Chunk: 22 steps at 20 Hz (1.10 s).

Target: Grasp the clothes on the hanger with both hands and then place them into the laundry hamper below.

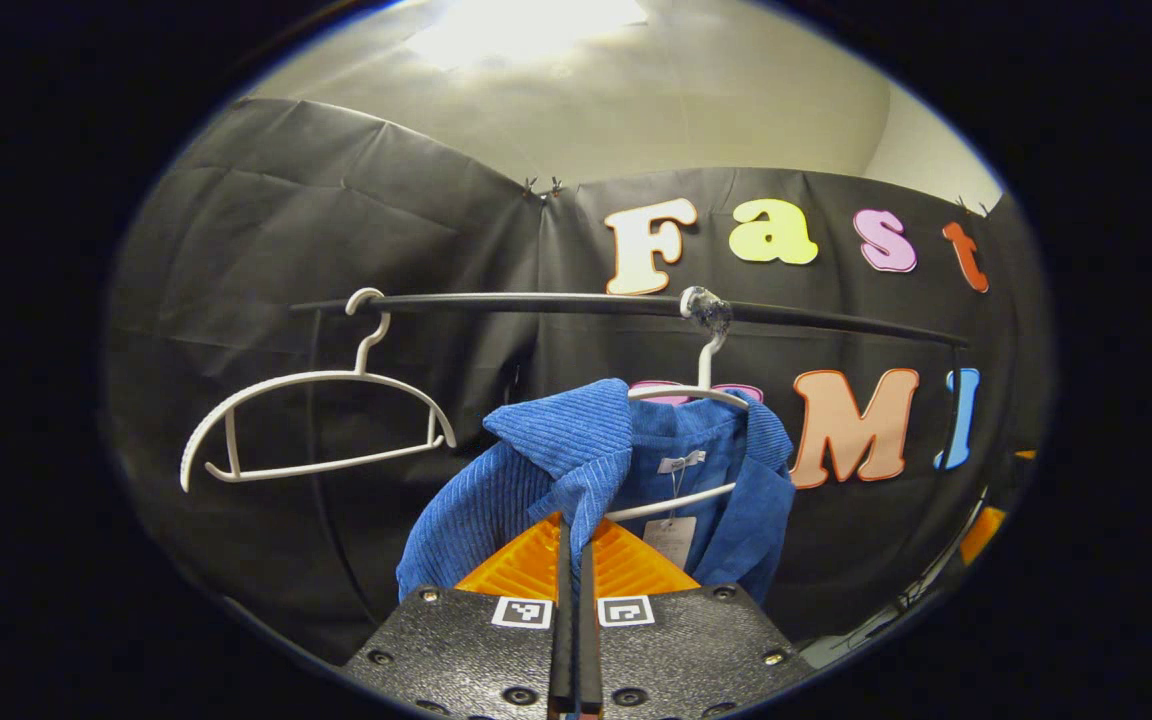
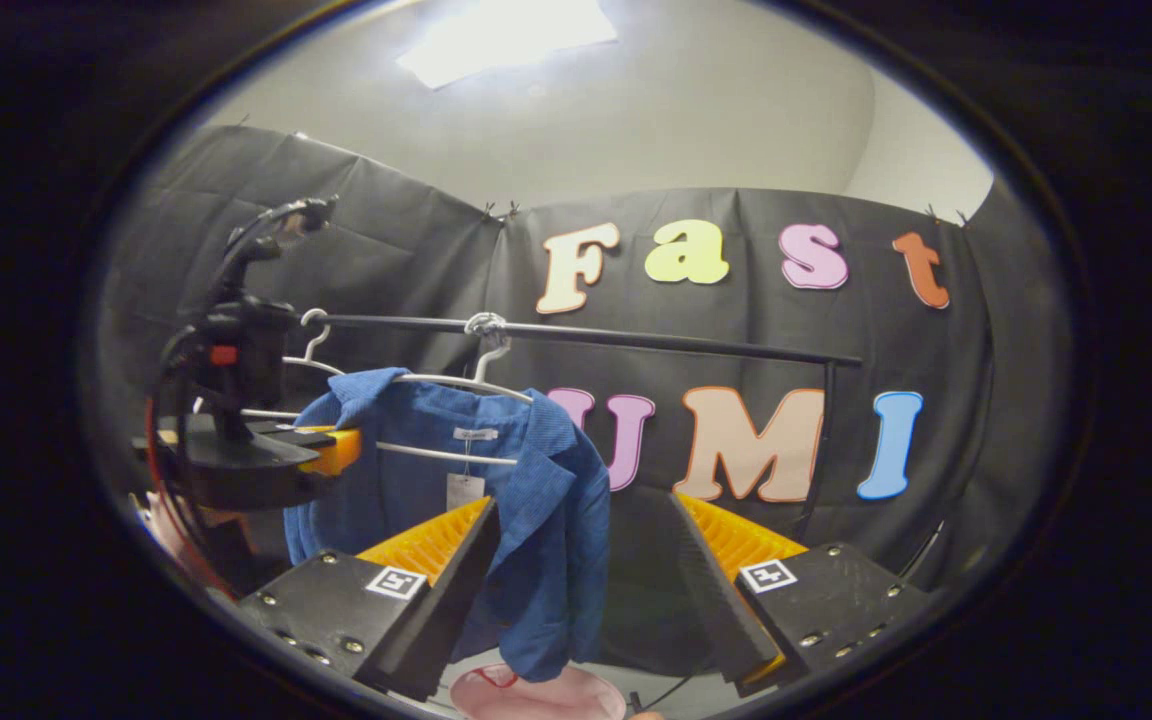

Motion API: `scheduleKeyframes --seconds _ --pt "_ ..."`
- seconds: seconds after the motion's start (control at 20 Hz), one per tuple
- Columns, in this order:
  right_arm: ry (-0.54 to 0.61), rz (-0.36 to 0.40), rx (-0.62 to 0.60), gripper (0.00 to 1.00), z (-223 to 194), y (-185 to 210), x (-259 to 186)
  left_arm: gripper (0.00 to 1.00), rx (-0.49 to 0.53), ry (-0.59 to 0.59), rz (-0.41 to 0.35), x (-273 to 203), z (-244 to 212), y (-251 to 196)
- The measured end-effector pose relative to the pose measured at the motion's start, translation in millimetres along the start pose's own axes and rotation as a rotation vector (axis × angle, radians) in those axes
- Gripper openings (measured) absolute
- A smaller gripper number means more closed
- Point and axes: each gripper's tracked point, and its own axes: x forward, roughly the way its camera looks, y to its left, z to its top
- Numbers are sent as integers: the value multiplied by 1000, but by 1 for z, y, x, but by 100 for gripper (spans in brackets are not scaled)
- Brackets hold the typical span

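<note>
On the black rail (image 1: 626, 305), blue ribbed jacket (image 1: 576, 470) on white hanger (image 1: 696, 400): left gripper (image 1: 573, 540) pinches its collar; right gripper (image 2: 586, 560) gapes wide, empty. Right gripper view adds pink hamper (image 2: 536, 695).

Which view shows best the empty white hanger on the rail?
The left gripper view: the empty white hanger hangs whole and unobstructed left of the blue jacket. In the right gripper view the left gripper covers most of it, leaving its hook.
</note>
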Motion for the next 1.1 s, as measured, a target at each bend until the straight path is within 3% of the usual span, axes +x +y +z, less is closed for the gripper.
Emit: scheduleKeyframes --seconds 0.05,0.1,0.4,0.65,0.9,1.1 --pt "-3 7 -2 99 0 4 10 0 -6 8 -19 0 2 1" --pt "-5 16 -3 94 -2 9 23 0 -5 19 -33 -1 3 2" --pt "42 81 25 98 -34 51 100 0 20 51 -120 -6 6 3" --pt "79 24 -12 94 -73 61 158 0 0 66 -143 -5 6 6" --pt "132 -58 8 96 -98 53 201 0 11 65 -143 -1 5 7" --pt "167 -67 63 94 -107 53 223 0 21 64 -139 -2 4 8"
